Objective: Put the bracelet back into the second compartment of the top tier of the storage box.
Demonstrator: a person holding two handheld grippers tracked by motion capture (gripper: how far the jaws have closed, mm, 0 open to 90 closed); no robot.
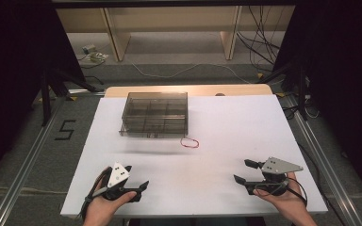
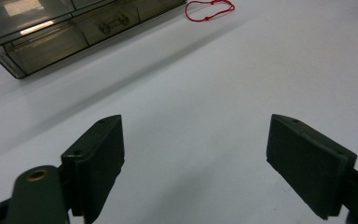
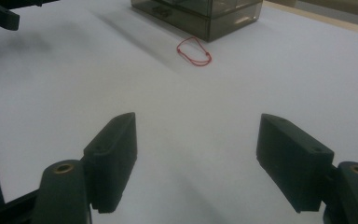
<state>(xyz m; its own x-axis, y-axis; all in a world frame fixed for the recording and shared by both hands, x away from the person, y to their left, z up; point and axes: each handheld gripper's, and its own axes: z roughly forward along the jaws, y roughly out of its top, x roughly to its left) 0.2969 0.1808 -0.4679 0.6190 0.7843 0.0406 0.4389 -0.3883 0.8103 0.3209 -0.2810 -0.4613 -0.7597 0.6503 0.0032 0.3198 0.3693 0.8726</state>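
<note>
Black left hand-held gripper (image 1: 133, 176) low at near table (image 1: 226, 127) edge, jaws spread, right hand-held gripper (image 1: 245, 171) likewise, both empty

A white table (image 1: 226, 136) carries a smoky transparent compartment box (image 1: 155, 114) near its far edge, with a red string loop (image 1: 189, 142) lying just beside the box's front corner.

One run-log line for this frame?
left gripper: open, empty | right gripper: open, empty | red loop: on table beside compartment box, untouched
</note>
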